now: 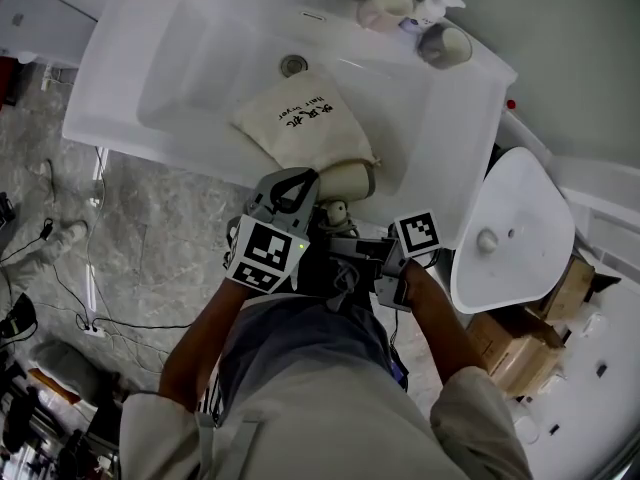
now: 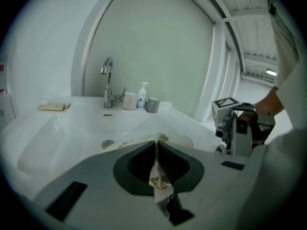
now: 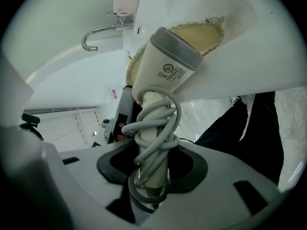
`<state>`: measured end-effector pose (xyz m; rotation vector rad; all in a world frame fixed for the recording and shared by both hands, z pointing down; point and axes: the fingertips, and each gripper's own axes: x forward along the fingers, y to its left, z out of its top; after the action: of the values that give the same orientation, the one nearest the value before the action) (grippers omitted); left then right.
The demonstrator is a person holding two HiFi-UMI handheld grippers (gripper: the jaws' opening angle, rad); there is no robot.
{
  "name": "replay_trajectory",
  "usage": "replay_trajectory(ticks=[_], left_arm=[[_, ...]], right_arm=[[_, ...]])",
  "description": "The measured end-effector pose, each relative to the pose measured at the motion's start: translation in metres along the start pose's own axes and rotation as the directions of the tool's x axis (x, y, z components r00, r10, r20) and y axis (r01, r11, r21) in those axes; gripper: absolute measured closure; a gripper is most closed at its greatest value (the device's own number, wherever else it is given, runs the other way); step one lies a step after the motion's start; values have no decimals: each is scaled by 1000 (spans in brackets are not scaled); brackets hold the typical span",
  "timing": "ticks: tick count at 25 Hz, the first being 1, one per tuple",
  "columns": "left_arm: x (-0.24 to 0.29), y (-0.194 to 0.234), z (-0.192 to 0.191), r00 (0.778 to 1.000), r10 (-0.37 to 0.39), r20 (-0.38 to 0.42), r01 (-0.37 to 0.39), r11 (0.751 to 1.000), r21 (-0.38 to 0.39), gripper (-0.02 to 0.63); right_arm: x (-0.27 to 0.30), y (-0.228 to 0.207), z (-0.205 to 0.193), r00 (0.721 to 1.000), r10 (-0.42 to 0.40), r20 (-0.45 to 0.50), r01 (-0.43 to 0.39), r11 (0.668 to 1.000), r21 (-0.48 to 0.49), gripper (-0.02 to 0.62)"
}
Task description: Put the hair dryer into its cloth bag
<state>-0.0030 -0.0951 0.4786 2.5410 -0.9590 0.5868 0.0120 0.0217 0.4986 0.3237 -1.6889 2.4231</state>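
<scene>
Jaws of left gripper [image 2: 156,150] pinch the cloth bag [image 1: 300,118] edge; right gripper [image 3: 152,159] jaws clamp the hair dryer [image 3: 165,68] handle.

Glowing bright and even over the white sink [image 1: 150,78], nearly bleaching its rim. Casting only soft shadow beside the bag [image 1: 300,118]. Dimming toward the floor [image 1: 150,258]. Bending straight lines and fading to black corners in both gripper views. Blurring up close, softening the jaws and the near end of the dryer [image 3: 163,75].
</scene>
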Motion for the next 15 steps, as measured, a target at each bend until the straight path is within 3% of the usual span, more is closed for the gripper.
replay_trajectory(ticks=[10, 15], left_arm=[[-8, 1, -4, 999, -18, -28, 21, 996, 87, 581], [-6, -5, -5, 997, -61, -39, 65, 990, 126, 581]], right_arm=[[6, 4, 11, 996, 14, -84, -9, 998, 56, 425], [8, -1, 27, 994, -26, -108, 31, 998, 47, 423]])
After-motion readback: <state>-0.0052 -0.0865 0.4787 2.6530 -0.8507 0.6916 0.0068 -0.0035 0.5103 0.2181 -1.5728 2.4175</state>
